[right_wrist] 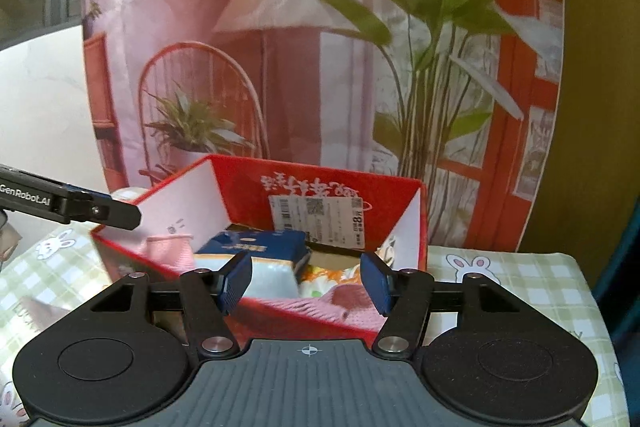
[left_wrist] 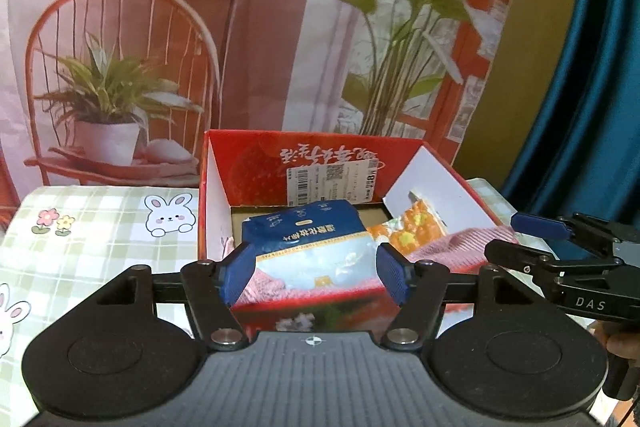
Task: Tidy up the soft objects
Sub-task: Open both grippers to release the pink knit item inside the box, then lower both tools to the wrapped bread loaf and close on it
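A red cardboard box (left_wrist: 216, 187) (right_wrist: 240, 187) stands open on the table. Inside lie a blue tissue pack (left_wrist: 308, 231) (right_wrist: 256, 241), a pink knitted cloth (left_wrist: 460, 247) (right_wrist: 352, 303) draped over the near wall, and an orange-and-white patterned soft item (left_wrist: 412, 229) (right_wrist: 328, 277). My left gripper (left_wrist: 316, 273) is open and empty, just in front of the box's near wall. My right gripper (right_wrist: 306, 285) is open and empty at the box's near right side; it also shows in the left wrist view (left_wrist: 536, 239). The left gripper's body shows in the right wrist view (right_wrist: 72, 207).
The table is covered by a green checked cloth with bunny prints (left_wrist: 100, 227) (right_wrist: 520, 275). A printed backdrop with a chair, lamp and plants (left_wrist: 200, 47) hangs right behind the box. A blue curtain (left_wrist: 592, 67) hangs at the right.
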{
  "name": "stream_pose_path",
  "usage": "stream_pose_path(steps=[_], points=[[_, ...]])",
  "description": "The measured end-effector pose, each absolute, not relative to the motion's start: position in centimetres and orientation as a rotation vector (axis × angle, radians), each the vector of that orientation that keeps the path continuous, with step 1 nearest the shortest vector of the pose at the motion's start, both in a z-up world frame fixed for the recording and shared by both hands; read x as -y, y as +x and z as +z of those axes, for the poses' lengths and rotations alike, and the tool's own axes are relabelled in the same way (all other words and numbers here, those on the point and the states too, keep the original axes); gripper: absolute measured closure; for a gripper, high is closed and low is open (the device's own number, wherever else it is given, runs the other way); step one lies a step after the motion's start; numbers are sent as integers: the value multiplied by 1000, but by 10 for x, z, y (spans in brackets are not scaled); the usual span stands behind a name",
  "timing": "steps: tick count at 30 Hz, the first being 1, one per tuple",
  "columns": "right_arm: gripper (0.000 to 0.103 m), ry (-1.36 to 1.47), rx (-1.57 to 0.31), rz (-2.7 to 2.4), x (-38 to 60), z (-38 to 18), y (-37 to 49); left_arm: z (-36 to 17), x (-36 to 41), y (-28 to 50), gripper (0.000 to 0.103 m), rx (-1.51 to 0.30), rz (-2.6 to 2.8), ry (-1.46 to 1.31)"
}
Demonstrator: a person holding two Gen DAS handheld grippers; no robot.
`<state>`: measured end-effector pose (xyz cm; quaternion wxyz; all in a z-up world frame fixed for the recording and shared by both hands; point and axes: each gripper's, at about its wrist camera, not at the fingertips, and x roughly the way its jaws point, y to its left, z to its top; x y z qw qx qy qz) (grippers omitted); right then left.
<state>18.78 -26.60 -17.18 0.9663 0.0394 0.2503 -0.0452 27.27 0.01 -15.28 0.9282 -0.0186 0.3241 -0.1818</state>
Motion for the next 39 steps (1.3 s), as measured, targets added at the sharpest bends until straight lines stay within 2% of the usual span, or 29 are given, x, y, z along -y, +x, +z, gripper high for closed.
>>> stream_pose_path(steps=[2,4,6,9,12,15,17,19,39], points=[[44,90,-497,-80,261,-169,176,-149,0,258,34,-654,-374,-32],[34,88,-499,-73,253,-168,164,-148,-1,243,34,-649,-378,-32],[31,61,-501,-73,243,-168,153,-149,-3,229,34,-651,-379,-32],[15,53,-488,-61,229,-171,132,-152,-5,208,34,-650,-381,-12],[8,67,-472,-72,218,-175,111,-158,-9,187,33,-658,-369,8],[2,88,-460,-66,210,-183,91,-166,-13,171,25,-676,-356,1],[0,97,-460,-65,205,-189,79,-172,-15,157,17,-674,-331,11],[0,96,-478,-59,200,-195,69,-177,-14,143,0,-668,-291,36],[1,113,-691,12,168,-249,31,-231,-11,100,0,-823,-315,-6]])
